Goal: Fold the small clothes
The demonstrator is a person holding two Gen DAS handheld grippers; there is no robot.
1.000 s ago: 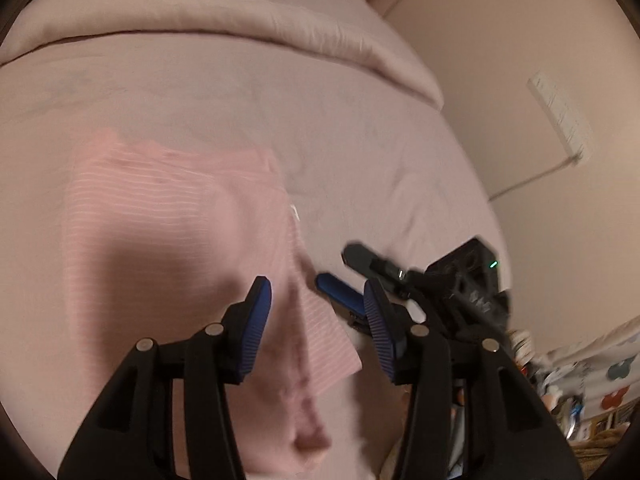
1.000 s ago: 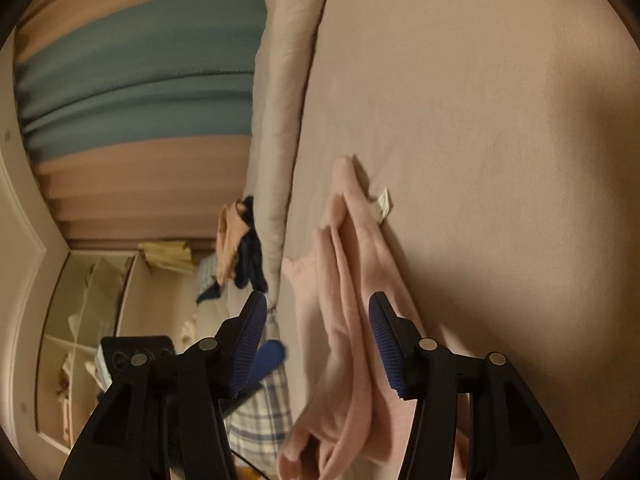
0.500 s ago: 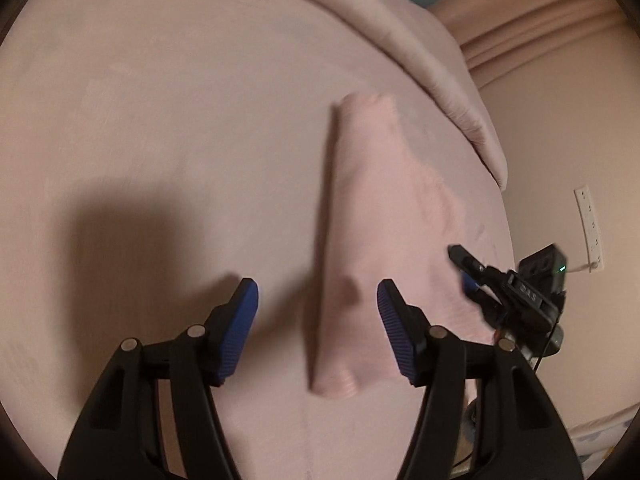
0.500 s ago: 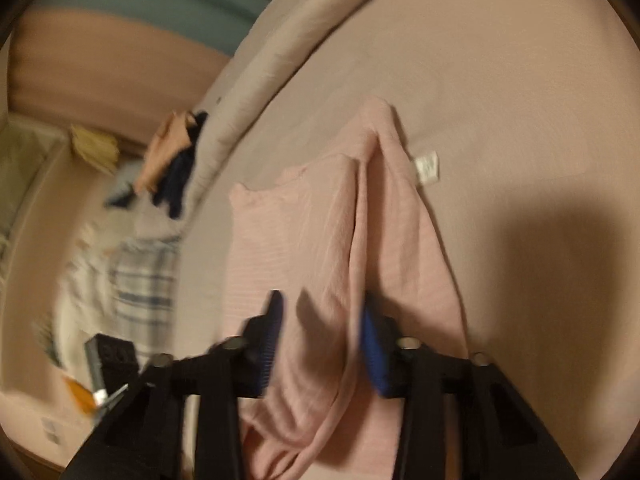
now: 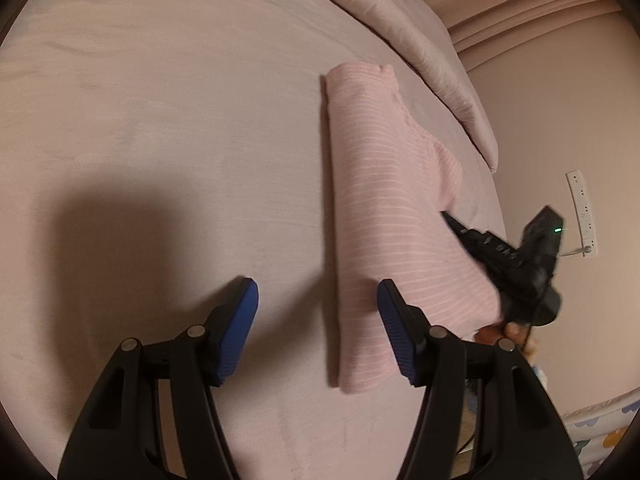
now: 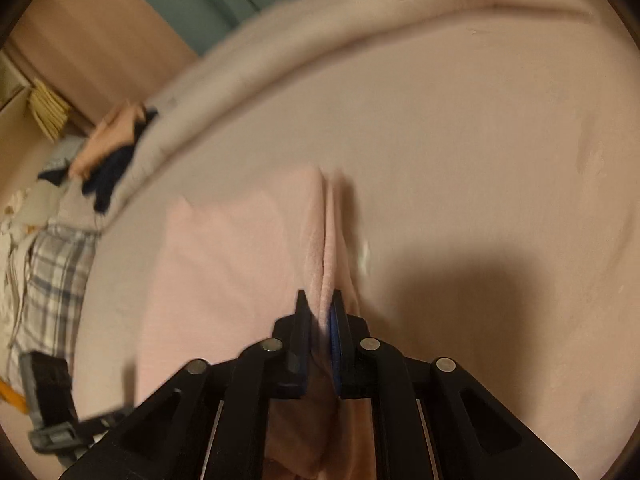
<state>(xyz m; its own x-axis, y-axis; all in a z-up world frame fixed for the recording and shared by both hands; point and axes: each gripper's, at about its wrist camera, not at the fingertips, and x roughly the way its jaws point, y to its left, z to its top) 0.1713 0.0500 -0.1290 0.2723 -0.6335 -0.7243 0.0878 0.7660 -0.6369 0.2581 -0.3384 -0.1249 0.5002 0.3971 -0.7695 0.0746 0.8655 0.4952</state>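
A pink striped garment (image 5: 384,208) lies folded into a long strip on the pink bed sheet (image 5: 160,120). My left gripper (image 5: 316,312) is open and empty, hovering over the strip's near left edge. My right gripper (image 6: 320,320) is shut on a raised fold of the same garment (image 6: 240,272). In the left wrist view the right gripper (image 5: 480,248) reaches in from the right onto the strip's right edge. A small white label (image 6: 364,256) shows beside the fold.
A rolled pink duvet (image 5: 400,32) lies along the far side of the bed. A pile of clothes (image 6: 108,148) and a plaid cloth (image 6: 52,280) lie past the bed's left edge. A wall with a power strip (image 5: 582,212) stands at the right.
My right gripper has closed on the garment's fold; it was open around it before. The left gripper has stayed open and drifted a little over the strip's edge.
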